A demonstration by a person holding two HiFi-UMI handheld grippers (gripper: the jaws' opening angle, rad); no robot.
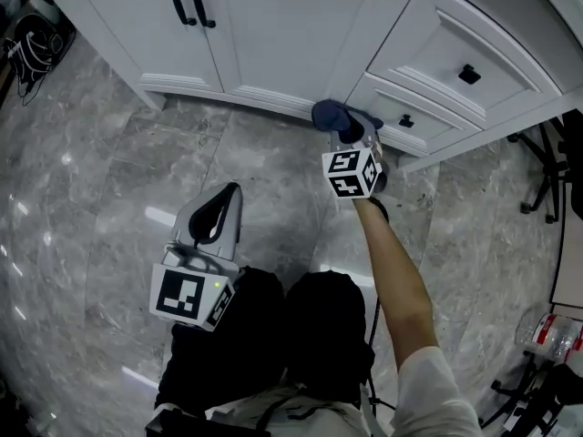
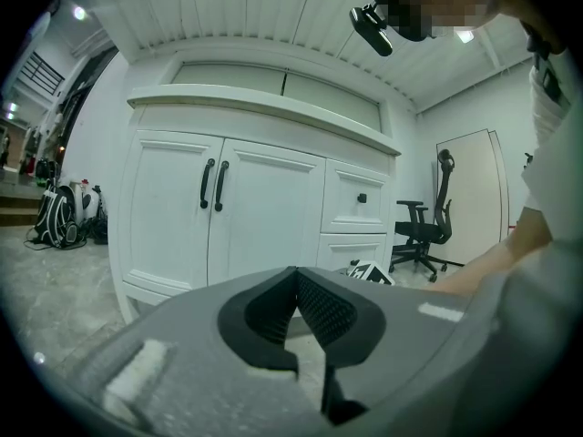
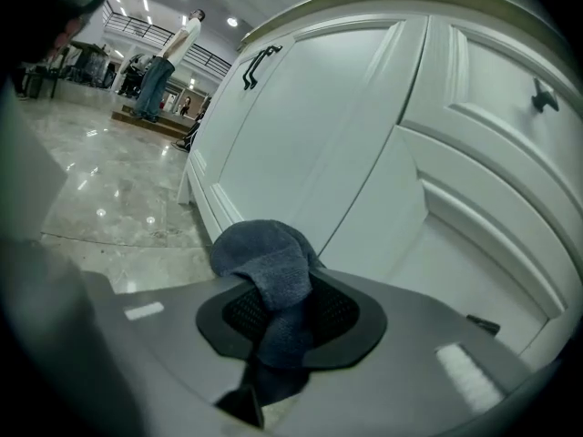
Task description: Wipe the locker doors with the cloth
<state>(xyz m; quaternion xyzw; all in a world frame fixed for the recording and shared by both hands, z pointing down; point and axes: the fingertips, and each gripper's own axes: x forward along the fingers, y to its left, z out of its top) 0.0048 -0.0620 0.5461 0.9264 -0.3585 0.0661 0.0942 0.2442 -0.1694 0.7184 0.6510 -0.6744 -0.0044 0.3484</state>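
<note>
Between the right gripper's (image 3: 290, 309) jaws sits a bunched dark-blue terry cloth (image 3: 269, 260), clamped tight, low by the foot of the white panelled locker door (image 1: 273, 35), nr the bottom drawer (image 1: 410, 116). Left gripper (image 2: 296, 279) — jaws closed, empty — hangs over grey marble floor (image 1: 109, 208).

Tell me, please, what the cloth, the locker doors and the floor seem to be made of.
Cloth: dark blue-grey towelling, probably microfibre; fuzzy looped nap, soft folds.
Locker doors: probably painted wood or board, smooth satin white; routed panel frames.
Floor: polished grey stone or stone-look tile; veining, glossy light reflections, joint lines.
</note>
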